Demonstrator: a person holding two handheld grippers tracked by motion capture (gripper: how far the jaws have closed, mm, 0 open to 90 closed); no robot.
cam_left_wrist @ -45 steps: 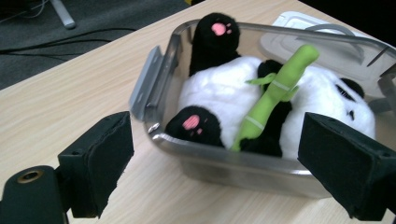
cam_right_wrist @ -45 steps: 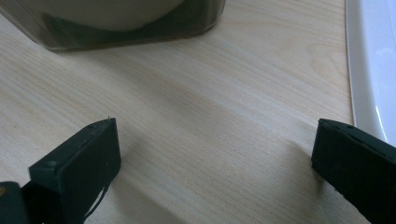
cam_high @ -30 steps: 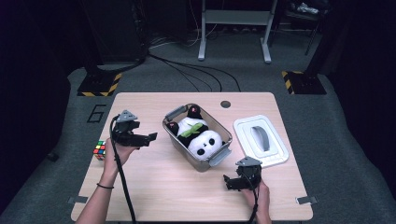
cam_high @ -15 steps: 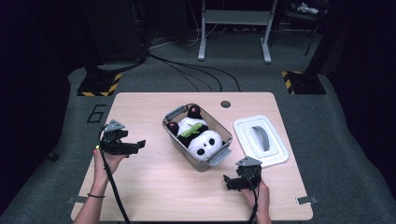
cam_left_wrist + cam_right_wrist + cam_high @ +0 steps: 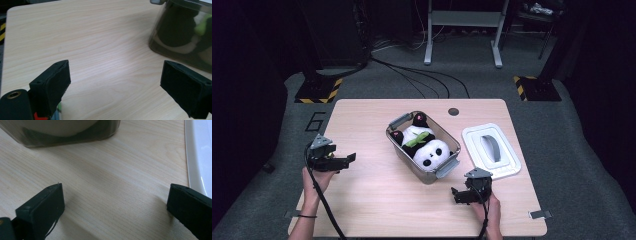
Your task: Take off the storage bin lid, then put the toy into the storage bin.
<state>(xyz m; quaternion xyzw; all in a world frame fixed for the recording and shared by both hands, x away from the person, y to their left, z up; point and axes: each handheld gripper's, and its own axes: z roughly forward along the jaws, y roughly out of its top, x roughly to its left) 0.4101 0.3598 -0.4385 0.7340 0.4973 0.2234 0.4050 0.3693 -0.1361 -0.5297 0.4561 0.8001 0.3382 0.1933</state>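
Note:
A clear plastic bin (image 5: 447,167) with grey handles stands in the middle of the wooden table (image 5: 377,200). A black-and-white panda plush (image 5: 427,150) with a green leaf lies inside it. The bin's white lid (image 5: 507,167) lies flat to its right. My left gripper (image 5: 344,162) hovers near the table's left edge, open, its jaws aimed toward the bin (image 5: 180,37). In the left gripper view my left gripper (image 5: 117,67) has only bare wood between its jaws. My right gripper (image 5: 455,195) rests low in front of the bin, open. In the right gripper view my right gripper (image 5: 116,188) also frames nothing but wood.
In the right gripper view the bin's lower wall (image 5: 62,132) is close ahead and the lid's rim (image 5: 197,152) runs along the right. A small green and red object (image 5: 58,107) peeks out under the left jaw. Bare wood lies between the two hands.
My left hand has moved left and down, from beside the bin toward the table's left edge, covering the small coloured cube there. Its jaws stayed open. The right hand has not moved.

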